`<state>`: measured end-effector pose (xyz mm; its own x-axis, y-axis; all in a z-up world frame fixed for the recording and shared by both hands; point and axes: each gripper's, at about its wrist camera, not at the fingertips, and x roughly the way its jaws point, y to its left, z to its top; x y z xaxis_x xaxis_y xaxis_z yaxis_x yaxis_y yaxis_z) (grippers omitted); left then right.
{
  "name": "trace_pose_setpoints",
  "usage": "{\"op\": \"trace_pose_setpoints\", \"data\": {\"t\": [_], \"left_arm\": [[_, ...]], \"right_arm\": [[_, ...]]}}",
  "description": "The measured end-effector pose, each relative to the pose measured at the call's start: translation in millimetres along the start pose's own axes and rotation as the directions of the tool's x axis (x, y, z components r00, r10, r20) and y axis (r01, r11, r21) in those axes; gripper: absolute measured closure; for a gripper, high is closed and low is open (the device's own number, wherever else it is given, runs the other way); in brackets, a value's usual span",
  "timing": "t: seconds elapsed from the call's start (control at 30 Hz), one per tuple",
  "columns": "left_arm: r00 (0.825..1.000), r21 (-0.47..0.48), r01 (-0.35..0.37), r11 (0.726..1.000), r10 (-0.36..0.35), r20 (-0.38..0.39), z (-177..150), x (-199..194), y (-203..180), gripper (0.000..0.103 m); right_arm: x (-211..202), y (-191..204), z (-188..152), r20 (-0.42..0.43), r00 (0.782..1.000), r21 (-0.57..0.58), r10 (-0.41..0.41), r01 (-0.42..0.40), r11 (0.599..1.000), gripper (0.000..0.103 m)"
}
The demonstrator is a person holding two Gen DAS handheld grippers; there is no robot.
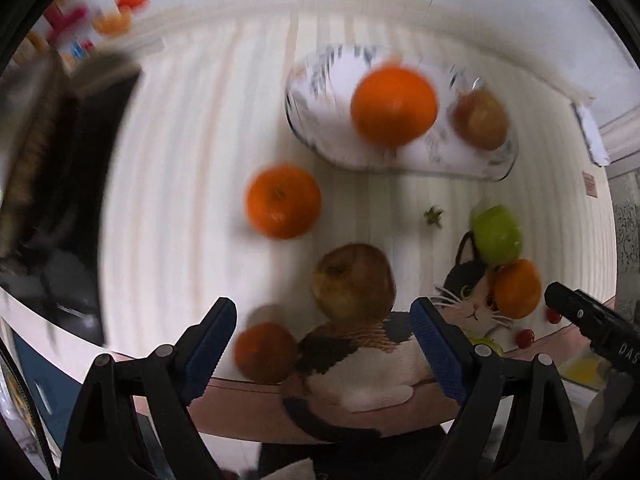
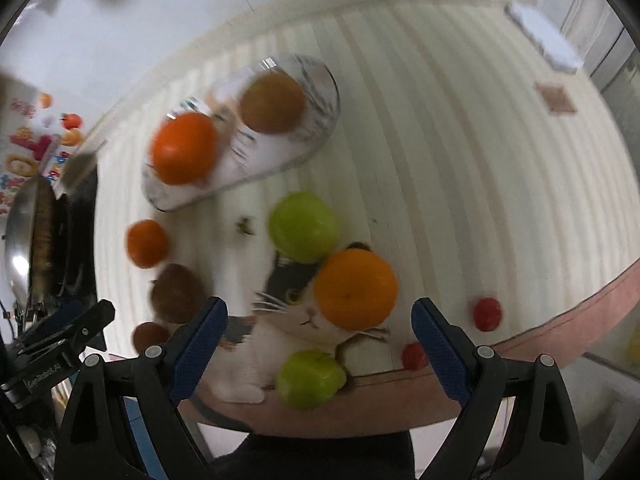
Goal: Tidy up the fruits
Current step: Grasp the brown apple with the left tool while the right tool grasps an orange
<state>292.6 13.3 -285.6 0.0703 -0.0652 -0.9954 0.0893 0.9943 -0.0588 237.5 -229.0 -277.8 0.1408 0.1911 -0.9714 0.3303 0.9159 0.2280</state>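
Both views look steeply down on a table [image 1: 192, 160] covered by a pale striped cloth with a calico cat picture [image 2: 280, 312] printed near its front edge, and both are blurred. Taking the glass tray [image 1: 308, 120] as the landmark: it lies toward the far side of the table and holds a large orange [image 1: 394, 106] and a reddish-brown apple [image 1: 482, 120] side by side. Just in front of the tray, on the cloth, sits a mandarin [image 1: 284, 201]; nearer the table edge from it are a brownish apple [image 1: 354, 282] and, beside that at the rim, another small orange fruit [image 1: 264, 352]. To the tray's other front side a green apple [image 2: 302, 226] touches a second orange [image 2: 356, 290] that rests over the cat's face, with a small dark leafy scrap [image 2: 245, 226] between the green apple and the tray. Farther from the tray, at the table's front edge, lie a second green apple [image 2: 310, 380] and two small red fruits [image 2: 486, 314]. The left gripper [image 1: 324, 344] hangs above the brownish apple with its blue-padded jaws spread wide, gripping nothing. The right gripper [image 2: 320, 340] is likewise released, its jaws wide apart above the orange and the nearer green apple, touching neither.
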Motion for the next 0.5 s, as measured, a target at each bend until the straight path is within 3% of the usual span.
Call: {"op": "trace_pose_setpoints", "data": {"t": [0.2,0.43,0.5], "left_arm": [[0.992,-0.073,0.032,0.997,-0.041,-0.116,13.7,57.2,-2.9,0.014],[0.986,-0.072,0.03,0.997,-0.041,-0.161,11.8,86.1,-17.7,0.014],[0.986,-0.071,0.026,0.997,-0.037,-0.16,9.6,88.4,-21.0,0.024]], "right_arm": [[50.8,-15.7,13.7,-0.104,0.994,0.02,0.017,-0.015,1.0,0.008],[80.8,-17.0,22.9,-0.184,0.983,0.024,0.022,-0.017,1.0,0.008],[86.6,-15.9,23.0,-0.197,0.98,0.014,0.011,-0.009,1.0,0.009]]}}
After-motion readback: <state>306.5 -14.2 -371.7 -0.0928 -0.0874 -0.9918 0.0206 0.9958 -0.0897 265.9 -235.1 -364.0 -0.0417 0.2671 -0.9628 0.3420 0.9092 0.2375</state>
